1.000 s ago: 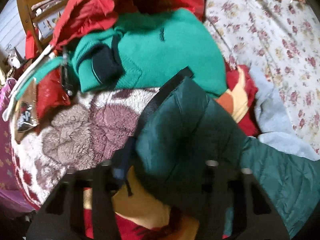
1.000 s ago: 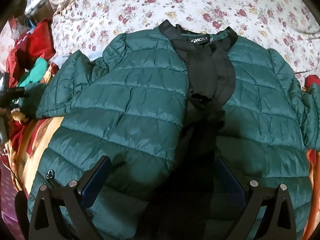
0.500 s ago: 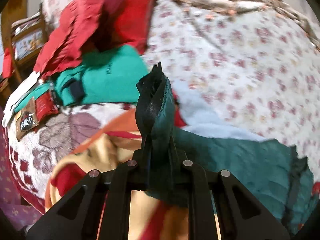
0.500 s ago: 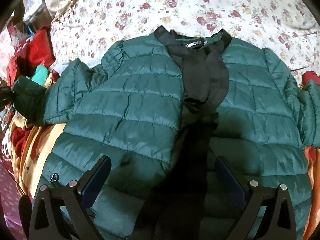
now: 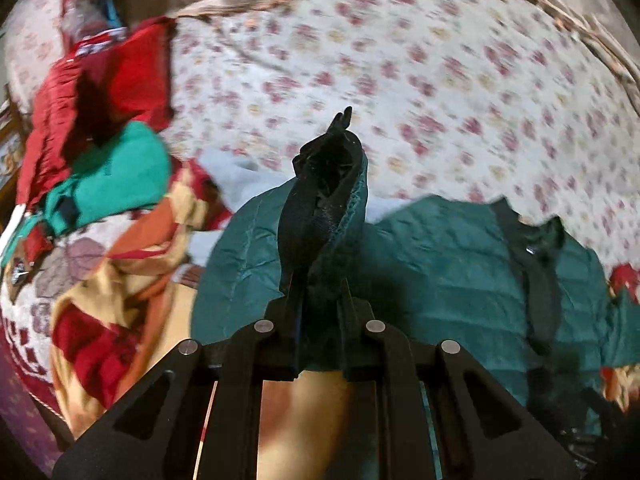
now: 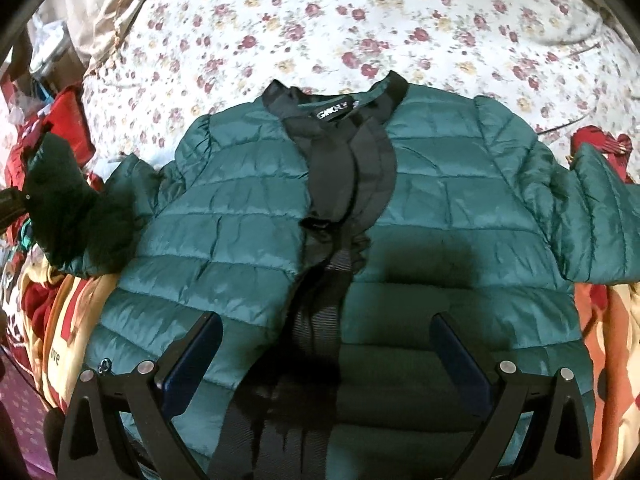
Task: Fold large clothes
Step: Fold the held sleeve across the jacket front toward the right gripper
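So the folding has barely got going here. The dark green quilted puffer jacket with the black zip placket (image 6: 248,248) is lying front-up and spread out on the bed with the white sheet printed with small red flowers (image 6: 360,20), collar pointing away toward the far side, body flat, nothing doubled over yet. Its hem end hangs over some orange and yellow blankets near the bed's edge.

What's happening right now is the first sleeve fold, I'd say. The left tongs (image 5: 320,276) are clamped tight on the black-lined cuff of the jacket's sleeve (image 5: 324,192), with the cuff sticking up out of the pinch. In the right wrist view that same sleeve is lifted up off at the left edge. The right tongs (image 6: 328,344) are spread wide over the lower front of the jacket, nothing between the pads as far as I can see.

The other sleeve (image 6: 600,208) is sprawled out sideways at the right, untouched. So left to do: lay this sleeve across the chest, same for the other one, then fold the body up. Off to the side there's a heap of red and bright green clothes (image 5: 104,152) waiting, so plenty more after this.
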A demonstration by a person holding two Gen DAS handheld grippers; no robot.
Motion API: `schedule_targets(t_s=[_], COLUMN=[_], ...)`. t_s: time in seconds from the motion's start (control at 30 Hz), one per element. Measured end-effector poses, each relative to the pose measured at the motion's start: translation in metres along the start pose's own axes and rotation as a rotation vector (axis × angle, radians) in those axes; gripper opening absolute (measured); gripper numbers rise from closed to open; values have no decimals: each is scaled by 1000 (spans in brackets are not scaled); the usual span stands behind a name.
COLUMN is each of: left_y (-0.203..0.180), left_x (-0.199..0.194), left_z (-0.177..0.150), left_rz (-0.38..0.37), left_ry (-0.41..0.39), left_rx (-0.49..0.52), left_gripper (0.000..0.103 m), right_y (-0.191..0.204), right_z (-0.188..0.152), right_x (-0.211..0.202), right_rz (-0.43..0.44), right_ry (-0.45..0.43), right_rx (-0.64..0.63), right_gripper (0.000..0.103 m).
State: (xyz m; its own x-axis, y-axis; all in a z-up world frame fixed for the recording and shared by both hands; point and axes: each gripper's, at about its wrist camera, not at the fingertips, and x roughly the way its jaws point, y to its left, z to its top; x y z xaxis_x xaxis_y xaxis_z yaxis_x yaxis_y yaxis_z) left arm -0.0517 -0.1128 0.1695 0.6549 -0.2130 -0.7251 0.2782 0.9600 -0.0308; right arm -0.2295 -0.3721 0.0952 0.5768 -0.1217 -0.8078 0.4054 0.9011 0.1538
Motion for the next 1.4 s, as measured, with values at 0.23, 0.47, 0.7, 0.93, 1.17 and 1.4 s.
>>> schedule_targets(t_s=[0.23,0.47,0.7,0.93,1.17,1.4], left_y=[-62,-118,-172,-216,-241,-227], left_x=[8,15,22,37,73,62], left_z=[-14,-27,-42,-58,-77,-75], left_rz=[-65,-107,-169,-249,-255,-387], left_ry=[32,48,78,104,146,134], left_rx=[69,155,250,311,340,284], left_gripper=[12,12,12,12,13,47], right_y=[-16,-44,-63,-91,-115,-110], right_z=[3,6,9,10,4,4], right_x=[-4,-2,-1,-3,2,-6], right_rz=[-34,-54,-74,-126,-146,-125], right_ry=[-18,-14,-15,-14,20,22], right_rx=[9,61,73,80,113,111], right_gripper=[103,103,103,103,103,103])
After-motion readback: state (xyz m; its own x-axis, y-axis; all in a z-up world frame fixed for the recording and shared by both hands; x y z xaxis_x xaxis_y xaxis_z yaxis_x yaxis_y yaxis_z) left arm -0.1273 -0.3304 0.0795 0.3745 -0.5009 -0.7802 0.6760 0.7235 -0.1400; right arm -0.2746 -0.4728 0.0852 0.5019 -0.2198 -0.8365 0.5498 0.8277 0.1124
